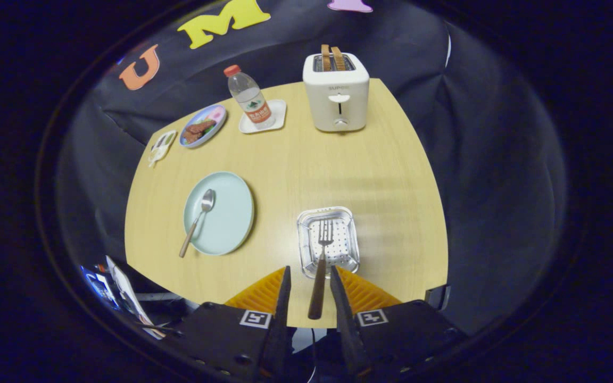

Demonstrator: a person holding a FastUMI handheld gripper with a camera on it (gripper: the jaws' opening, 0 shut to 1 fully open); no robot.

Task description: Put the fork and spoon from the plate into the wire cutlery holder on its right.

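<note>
hand-held gripper (309,290): fingers parted a little, fork handle lies in the gap between them; cannot tell if either finger actually presses on it, so grasp or release is unclear.
fork: metal fork with dark brown handle (319,266), tines inside the holder, handle sticking out over the holder's near rim toward the fingers.
holder: square silver wire cutlery holder (328,242), just ahead of the fingertips, to the right of the plate.
spoon: metal spoon with wooden handle (198,221), on the round pale-green plate (232,223), bowl up on the plate, handle end hanging past the plate's near rim over the surface.
surface: light wooden surface (306,165), holder sits near its front edge.
progress: fork looks placed or nearly so; spoon not yet moved.
risk 1: fork handle overhangs the rim; if let go while tilted, it could tip back out, likely toward the surface's front edge.
risk 2: pulling the fingers back while one rubs the handle could drag the fork out or shift the light holder.
risk 3: spoon handle lies low and slanted; a poor pinch could flip it or slide the plate.
bystanders: white toaster (336,93), plastic water bottle with red cap (249,98), well beyond, little risk.
</note>
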